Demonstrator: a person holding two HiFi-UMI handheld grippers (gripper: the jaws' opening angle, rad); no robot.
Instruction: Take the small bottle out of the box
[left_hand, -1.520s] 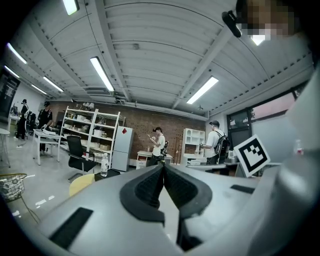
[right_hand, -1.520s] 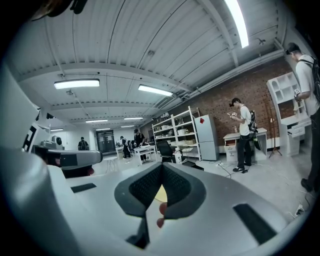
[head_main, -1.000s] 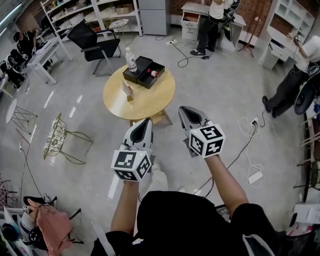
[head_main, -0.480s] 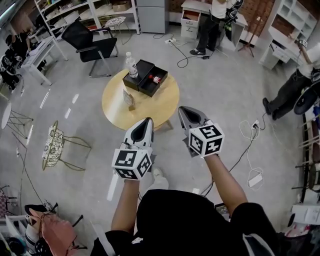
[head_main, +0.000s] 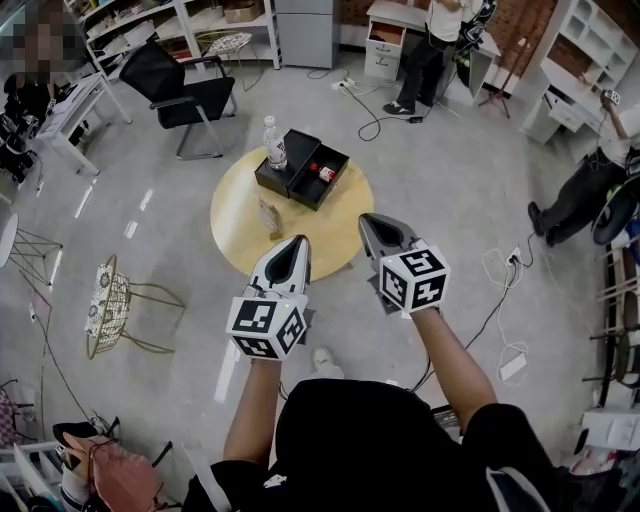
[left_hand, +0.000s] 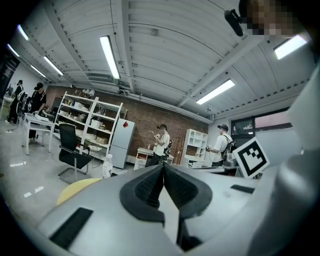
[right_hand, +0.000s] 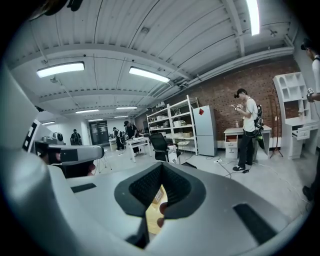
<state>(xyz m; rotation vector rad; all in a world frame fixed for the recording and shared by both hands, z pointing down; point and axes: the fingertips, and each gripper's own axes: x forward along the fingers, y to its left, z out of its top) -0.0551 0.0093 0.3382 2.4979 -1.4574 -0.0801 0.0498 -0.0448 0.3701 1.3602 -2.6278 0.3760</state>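
Table (head_main: 240, 218) nearer | small bottle (head_main: 322, 172) red-white (lying in open black box (head_main: 298, 186)) | left gripper (head_main: 298, 240), right gripper (head_main: 363, 218) closed, empty

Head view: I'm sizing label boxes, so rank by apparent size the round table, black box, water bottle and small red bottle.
1. round table
2. black box
3. water bottle
4. small red bottle
All stand at a similar distance, so the order is safe.
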